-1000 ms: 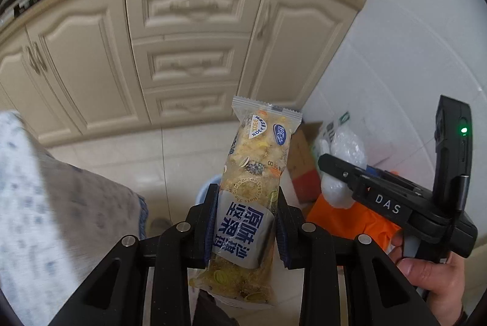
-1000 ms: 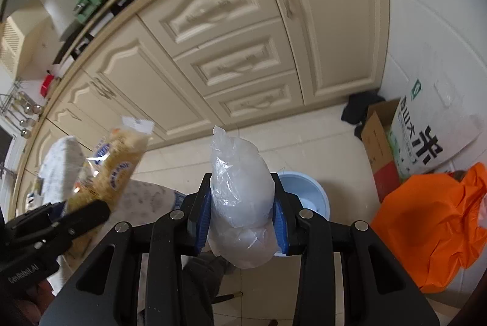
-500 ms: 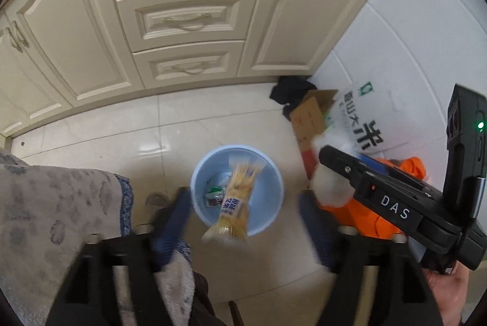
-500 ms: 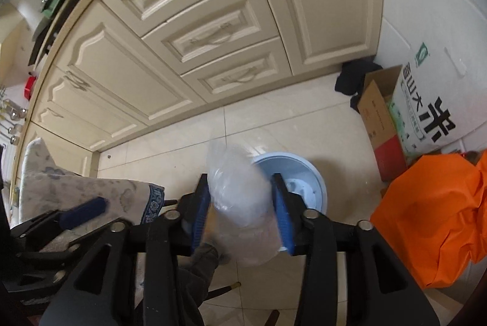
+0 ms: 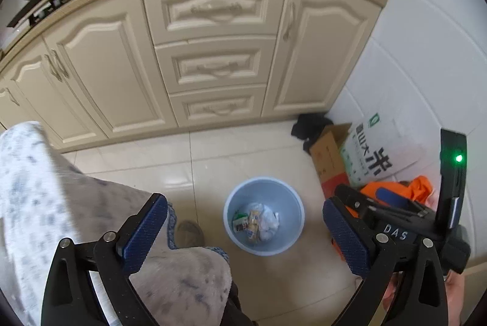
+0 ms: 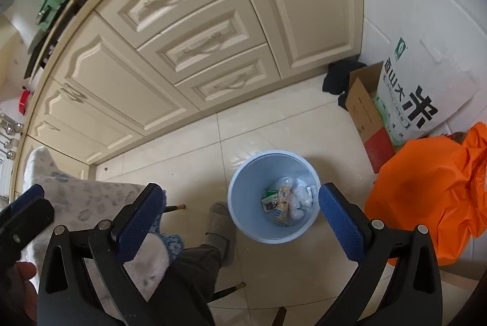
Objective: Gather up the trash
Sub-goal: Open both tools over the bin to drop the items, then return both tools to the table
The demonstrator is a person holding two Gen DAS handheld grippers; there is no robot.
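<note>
A light blue trash bin stands on the tiled floor, also in the right wrist view. Inside lie the yellow snack wrapper, the crumpled clear plastic bag and a small green carton; the same items show in the right wrist view: wrapper, bag. My left gripper is open and empty, high above the bin. My right gripper is open and empty, also above it; it shows in the left wrist view at the right.
Cream kitchen cabinets run along the back. A cardboard box, a white rice sack and an orange bag sit at the right wall. A cloth-covered table edge and a slippered foot are at the left.
Both grippers have opened. The snack wrapper left the left gripper and the plastic bag left the right gripper; both now lie in the blue bin.
</note>
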